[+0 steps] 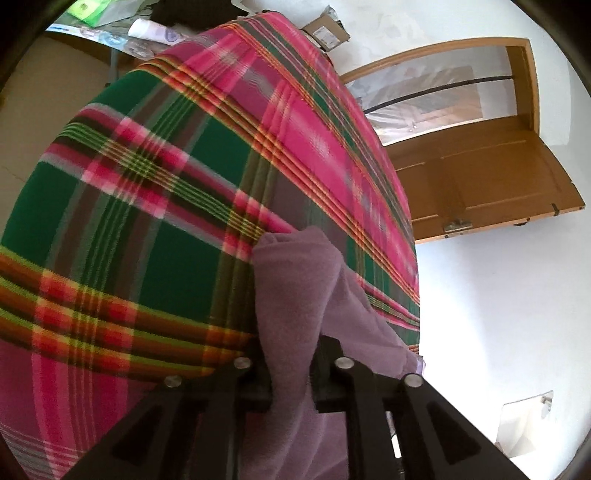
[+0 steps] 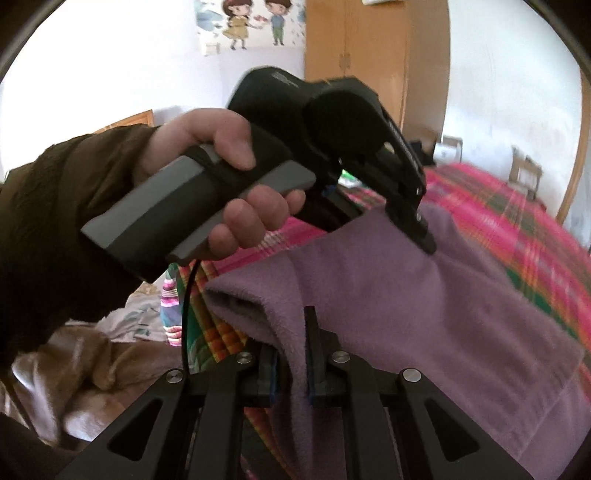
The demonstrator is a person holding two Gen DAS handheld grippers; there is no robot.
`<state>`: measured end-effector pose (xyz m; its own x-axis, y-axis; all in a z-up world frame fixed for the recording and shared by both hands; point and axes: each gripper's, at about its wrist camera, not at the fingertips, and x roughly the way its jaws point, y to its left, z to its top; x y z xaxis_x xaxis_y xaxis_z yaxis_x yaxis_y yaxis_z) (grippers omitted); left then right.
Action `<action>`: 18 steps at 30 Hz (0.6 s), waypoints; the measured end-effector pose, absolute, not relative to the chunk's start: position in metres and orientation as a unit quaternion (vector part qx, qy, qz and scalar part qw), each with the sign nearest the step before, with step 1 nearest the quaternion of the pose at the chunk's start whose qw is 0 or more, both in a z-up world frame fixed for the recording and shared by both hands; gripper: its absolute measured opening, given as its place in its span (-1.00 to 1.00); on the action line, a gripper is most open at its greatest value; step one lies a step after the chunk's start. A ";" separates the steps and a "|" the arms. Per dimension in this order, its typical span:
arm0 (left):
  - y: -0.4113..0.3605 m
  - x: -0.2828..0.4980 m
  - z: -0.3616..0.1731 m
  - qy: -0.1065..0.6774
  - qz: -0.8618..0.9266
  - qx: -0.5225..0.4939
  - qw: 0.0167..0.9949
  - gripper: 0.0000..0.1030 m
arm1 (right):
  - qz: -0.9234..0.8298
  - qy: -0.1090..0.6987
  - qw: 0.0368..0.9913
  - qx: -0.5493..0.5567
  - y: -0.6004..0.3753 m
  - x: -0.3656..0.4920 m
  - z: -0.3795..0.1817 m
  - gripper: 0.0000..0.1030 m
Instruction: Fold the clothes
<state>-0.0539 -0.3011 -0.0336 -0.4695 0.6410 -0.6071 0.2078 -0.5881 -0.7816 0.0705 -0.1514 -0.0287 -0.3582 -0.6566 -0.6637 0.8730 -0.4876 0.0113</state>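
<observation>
Right wrist: two hand-held grippers (image 2: 291,373), one purple garment (image 2: 424,295).

A plaid bedspread (image 1: 155,206) covers the bed; wooden door (image 1: 491,177), wardrobe (image 2: 354,48), cartoon poster (image 2: 251,26) behind.

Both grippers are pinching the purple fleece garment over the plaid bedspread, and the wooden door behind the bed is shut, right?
Not quite. The left wrist view shows the brown wooden door standing open, not shut. The rest holds: left gripper and right gripper both pinch the purple fleece garment over the pink-and-green plaid bedspread.
</observation>
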 end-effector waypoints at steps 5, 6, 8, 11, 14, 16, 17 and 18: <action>-0.311 -0.042 -0.026 -0.432 0.744 -0.494 0.126 -0.54 | -0.800 0.166 0.474 0.326 -0.154 0.076 -0.032 -0.66; -0.311 -0.041 -0.023 -0.426 0.749 -0.492 0.122 -0.53 | -0.799 0.166 0.475 0.329 -0.153 0.078 -0.032 -0.58; -0.311 -0.037 -0.017 -0.418 0.759 -0.487 0.109 -0.44 | -0.800 0.164 0.474 0.329 -0.150 0.082 -0.030 -0.47; -0.312 -0.023 -0.005 -0.405 0.779 -0.471 0.083 -0.36 | -0.807 0.151 0.472 0.323 -0.131 0.085 -0.022 -0.41; -0.303 -0.007 0.014 -0.378 0.805 -0.454 0.061 -0.34 | -0.815 0.123 0.470 0.317 -0.101 0.081 -0.009 -0.37; -0.285 -0.001 0.029 -0.358 0.822 -0.441 0.046 -0.33 | -0.823 0.105 0.464 0.311 -0.078 0.079 0.000 -0.33; -0.273 0.000 0.036 -0.348 0.829 -0.435 0.045 -0.33 | -0.829 0.097 0.459 0.306 -0.066 0.079 0.004 -0.33; -0.262 0.001 0.043 -0.339 0.836 -0.429 0.044 -0.33 | -0.835 0.088 0.453 0.300 -0.054 0.080 0.009 -0.33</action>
